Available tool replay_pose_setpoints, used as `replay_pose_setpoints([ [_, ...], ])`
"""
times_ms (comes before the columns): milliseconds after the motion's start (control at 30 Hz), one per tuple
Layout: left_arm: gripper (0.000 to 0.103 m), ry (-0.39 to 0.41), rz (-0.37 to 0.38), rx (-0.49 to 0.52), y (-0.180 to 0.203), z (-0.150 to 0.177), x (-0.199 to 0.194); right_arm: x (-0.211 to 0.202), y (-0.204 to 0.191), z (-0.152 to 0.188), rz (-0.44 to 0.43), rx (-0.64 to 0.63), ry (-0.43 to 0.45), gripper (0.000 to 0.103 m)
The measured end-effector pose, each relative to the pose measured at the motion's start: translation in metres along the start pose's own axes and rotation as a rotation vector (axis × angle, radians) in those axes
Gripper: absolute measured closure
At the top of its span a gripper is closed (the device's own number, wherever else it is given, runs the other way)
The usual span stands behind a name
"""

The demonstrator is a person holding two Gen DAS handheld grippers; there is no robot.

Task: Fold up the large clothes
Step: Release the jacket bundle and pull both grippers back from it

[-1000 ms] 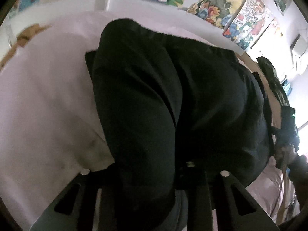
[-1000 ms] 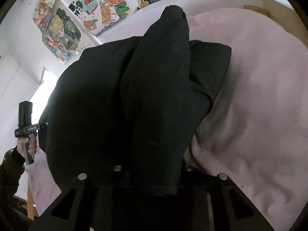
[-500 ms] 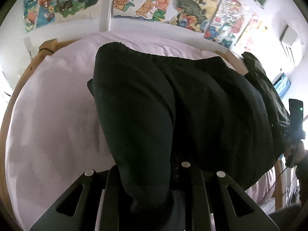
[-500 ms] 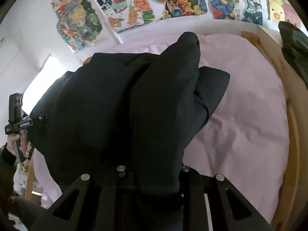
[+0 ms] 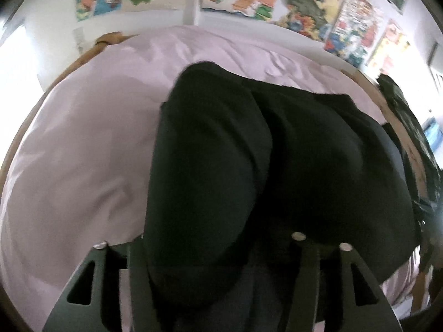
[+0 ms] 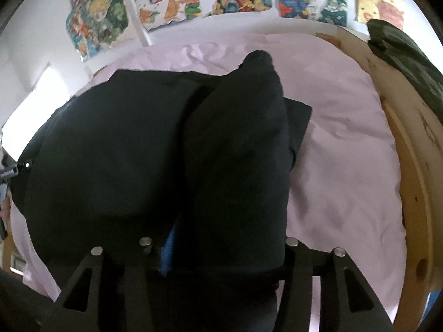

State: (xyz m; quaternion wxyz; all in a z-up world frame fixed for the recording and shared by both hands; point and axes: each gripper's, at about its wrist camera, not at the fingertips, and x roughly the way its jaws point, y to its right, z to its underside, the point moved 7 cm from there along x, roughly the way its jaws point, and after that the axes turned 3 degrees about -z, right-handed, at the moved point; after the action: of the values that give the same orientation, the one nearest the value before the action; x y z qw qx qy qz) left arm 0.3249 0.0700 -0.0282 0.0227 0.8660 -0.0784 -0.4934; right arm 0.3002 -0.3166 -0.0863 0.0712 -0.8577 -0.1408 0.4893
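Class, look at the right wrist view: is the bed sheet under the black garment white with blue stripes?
No. The bed sheet around the black garment is plain pale pink, with no stripes visible.

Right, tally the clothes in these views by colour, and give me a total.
Black: 1, the black garment, with the left gripper and the right gripper both shut on it.
Dark green: 1, the dark green garment on the wooden bed frame.
Total: 2

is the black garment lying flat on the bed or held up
Held up: the black garment drapes from the left gripper and right gripper above the pink sheet. Whether its far edge touches, cannot tell.
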Motion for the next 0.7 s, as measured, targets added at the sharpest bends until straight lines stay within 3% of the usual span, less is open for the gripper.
replay_pose_setpoints([
  [67, 0.042, 0.016, -0.003, -0.027, -0.005, 0.001, -0.001, -0.003, 0.005, 0.004, 0.009, 0.037, 0.023, 0.044],
  [133, 0.042, 0.032, -0.017, -0.05, -0.009, 0.004, -0.005, -0.008, 0.008, 0.009, 0.047, 0.048, 0.052, 0.021],
  [167, 0.042, 0.038, -0.027, -0.056, -0.012, 0.005, -0.007, -0.012, 0.009, 0.013, 0.056, 0.043, 0.065, 0.017],
  [367, 0.041, 0.14, -0.127, -0.056, -0.012, 0.015, -0.046, -0.033, -0.004, 0.017, 0.15, -0.027, 0.151, 0.009],
  [433, 0.025, 0.209, -0.138, -0.068, -0.006, 0.022, -0.065, -0.044, -0.012, 0.017, 0.185, -0.054, 0.206, 0.005],
  [500, 0.018, 0.285, -0.142, -0.072, 0.001, 0.028, -0.085, -0.052, -0.02, 0.017, 0.197, -0.059, 0.254, 0.0],
  [700, 0.007, 0.422, -0.149, -0.015, 0.029, 0.05, -0.124, -0.083, -0.04, 0.03, 0.235, -0.03, 0.417, 0.0],
])
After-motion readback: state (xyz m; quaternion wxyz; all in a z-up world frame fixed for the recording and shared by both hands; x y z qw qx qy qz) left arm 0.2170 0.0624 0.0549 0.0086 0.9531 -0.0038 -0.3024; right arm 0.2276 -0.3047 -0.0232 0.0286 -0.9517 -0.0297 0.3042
